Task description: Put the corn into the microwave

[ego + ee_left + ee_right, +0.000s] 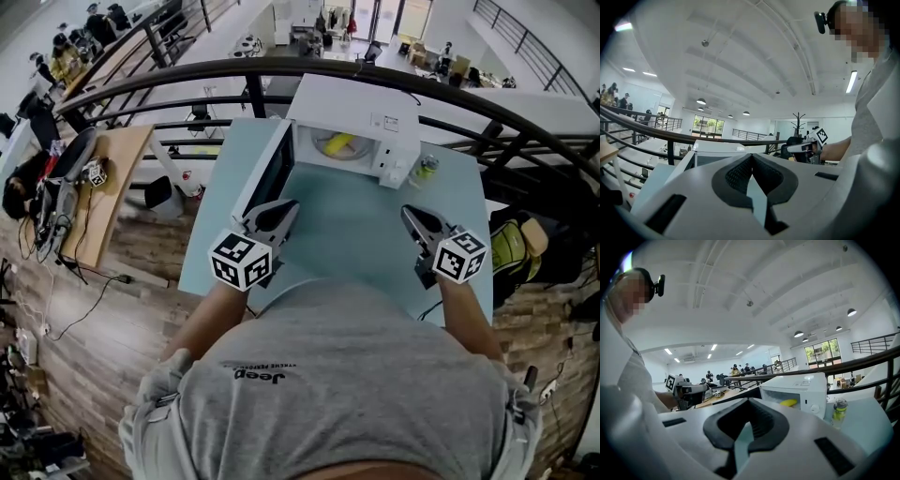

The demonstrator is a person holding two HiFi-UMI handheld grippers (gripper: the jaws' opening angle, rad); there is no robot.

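Observation:
The white microwave (375, 117) stands at the far end of the pale blue table (347, 239) with its door (267, 169) swung open to the left. A yellow corn cob (339, 143) lies inside the cavity and shows in the right gripper view as the corn (788, 402). My left gripper (284, 211) hovers near the door's lower edge, jaws shut and empty. My right gripper (411, 216) hangs over the table's right side, short of the microwave (797, 390), jaws closed on nothing. In their own views the left gripper (751, 157) and right gripper (749, 401) hold nothing.
A small green-and-yellow bottle (427, 167) stands just right of the microwave, also visible as the bottle (839, 409). A dark curved railing (187, 80) runs behind the table. A wooden desk (112, 187) with gear sits lower left, beyond the table edge.

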